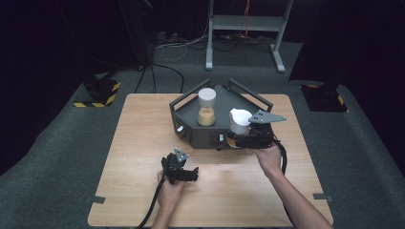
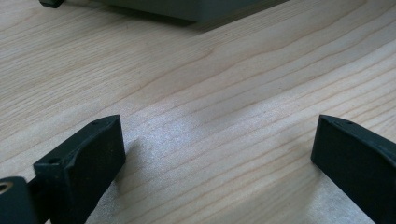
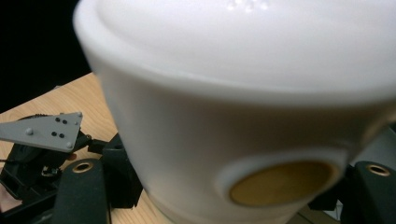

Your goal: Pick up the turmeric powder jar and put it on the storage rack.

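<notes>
A white container (image 1: 239, 121) with a white lid hangs just above the front right corner of a dark grey box (image 1: 200, 136). My right gripper (image 1: 237, 138) is shut on its lower part. In the right gripper view the container (image 3: 224, 93) looms close and blurred, with a round tan patch low on its side, and my right gripper (image 3: 229, 186) has a jaw on each side of it. A clear jar (image 1: 207, 107) of tan grains with a white cap stands on the box. My left gripper (image 1: 191, 172) rests open on the table (image 2: 210, 84), nothing between its jaws (image 2: 217, 149).
The dark box has bar handles along its back edges and knobs on its front face. The left gripper with its grey plate (image 3: 42, 130) lies on the wood behind the container. Beyond the table are a metal stand (image 1: 246, 28), cables and dark floor.
</notes>
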The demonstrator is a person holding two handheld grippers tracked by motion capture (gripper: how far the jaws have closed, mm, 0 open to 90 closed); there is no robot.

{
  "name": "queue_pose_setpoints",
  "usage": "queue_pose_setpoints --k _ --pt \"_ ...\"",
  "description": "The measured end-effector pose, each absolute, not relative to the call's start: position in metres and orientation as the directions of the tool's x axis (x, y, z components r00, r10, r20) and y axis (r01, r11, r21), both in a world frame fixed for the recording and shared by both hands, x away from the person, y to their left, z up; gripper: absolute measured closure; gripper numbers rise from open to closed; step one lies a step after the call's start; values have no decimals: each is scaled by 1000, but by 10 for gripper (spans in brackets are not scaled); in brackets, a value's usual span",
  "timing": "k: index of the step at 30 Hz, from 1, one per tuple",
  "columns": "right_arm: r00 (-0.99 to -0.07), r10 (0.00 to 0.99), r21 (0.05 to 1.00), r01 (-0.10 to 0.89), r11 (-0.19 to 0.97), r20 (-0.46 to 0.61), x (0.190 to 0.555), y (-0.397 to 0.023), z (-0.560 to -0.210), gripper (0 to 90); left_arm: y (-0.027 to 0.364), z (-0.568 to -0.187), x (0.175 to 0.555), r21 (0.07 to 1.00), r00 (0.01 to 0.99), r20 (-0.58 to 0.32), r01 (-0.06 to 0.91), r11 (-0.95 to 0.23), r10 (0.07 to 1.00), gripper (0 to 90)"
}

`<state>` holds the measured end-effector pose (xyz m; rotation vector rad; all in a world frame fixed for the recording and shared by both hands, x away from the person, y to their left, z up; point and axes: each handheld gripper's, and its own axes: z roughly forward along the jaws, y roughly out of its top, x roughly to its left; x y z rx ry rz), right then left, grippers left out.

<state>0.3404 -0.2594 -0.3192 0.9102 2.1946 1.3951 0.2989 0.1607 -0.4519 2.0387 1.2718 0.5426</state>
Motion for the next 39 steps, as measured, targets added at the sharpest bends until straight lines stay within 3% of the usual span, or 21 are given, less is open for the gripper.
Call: queue_pose_setpoints --k 39 --pt "-660 752 898 335 286 7 373 -247 -291 301 161 -452 299 721 439 0 622 -304 898 27"
